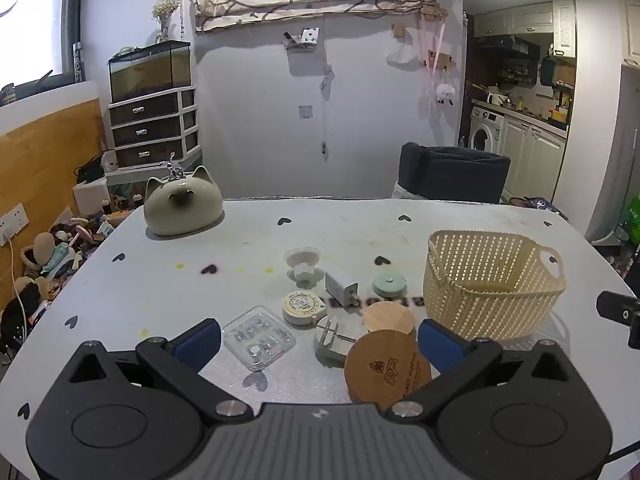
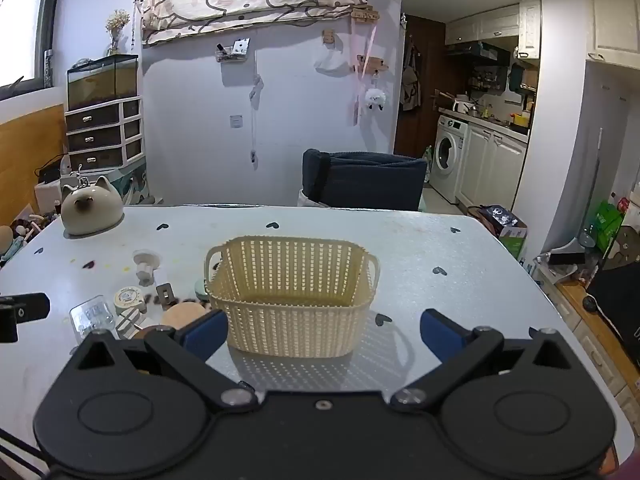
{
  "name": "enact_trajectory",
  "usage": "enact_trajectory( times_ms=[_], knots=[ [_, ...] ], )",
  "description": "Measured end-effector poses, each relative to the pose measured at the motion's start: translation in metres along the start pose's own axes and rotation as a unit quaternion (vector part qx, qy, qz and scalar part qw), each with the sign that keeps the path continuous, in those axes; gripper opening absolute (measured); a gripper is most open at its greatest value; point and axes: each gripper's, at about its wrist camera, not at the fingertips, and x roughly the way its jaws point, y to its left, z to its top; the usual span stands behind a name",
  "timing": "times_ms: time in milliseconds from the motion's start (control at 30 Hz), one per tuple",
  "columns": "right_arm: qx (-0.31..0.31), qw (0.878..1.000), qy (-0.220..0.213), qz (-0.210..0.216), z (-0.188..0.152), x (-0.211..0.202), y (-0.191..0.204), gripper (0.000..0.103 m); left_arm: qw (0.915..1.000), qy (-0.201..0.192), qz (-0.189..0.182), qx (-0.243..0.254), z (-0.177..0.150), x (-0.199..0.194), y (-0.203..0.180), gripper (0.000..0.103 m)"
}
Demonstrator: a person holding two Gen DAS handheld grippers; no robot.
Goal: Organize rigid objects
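Observation:
Small rigid items lie in a cluster on the white table [image 1: 160,292]: a clear plastic case [image 1: 259,337], a large wooden disc [image 1: 387,370], a smaller wooden disc [image 1: 389,318], a grey slotted piece [image 1: 335,339], a round cream tin [image 1: 301,306], a white charger [image 1: 340,287], a green round lid [image 1: 389,284] and a white suction cup [image 1: 303,266]. A cream woven basket [image 1: 494,285] [image 2: 291,296] stands empty to their right. My left gripper [image 1: 320,342] hovers open just before the cluster. My right gripper [image 2: 323,334] stands open in front of the basket, holding nothing.
A cat-shaped ceramic pot [image 1: 182,208] sits at the table's far left corner. A dark chair [image 1: 454,174] stands behind the far edge. Clutter covers the floor on the left [image 1: 48,256]; a kitchen with a washing machine [image 2: 450,152] lies to the right.

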Motion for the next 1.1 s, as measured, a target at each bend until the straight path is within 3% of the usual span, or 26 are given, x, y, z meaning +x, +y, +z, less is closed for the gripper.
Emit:
enact_trajectory(
  times_ms=[1100],
  knots=[
    [-0.004,1.000,0.008,0.001,0.0015,0.0039,0.0045,0.103,1.0000,0.003,0.000,-0.007,-0.0018,0.0038,0.0045,0.103]
  ],
)
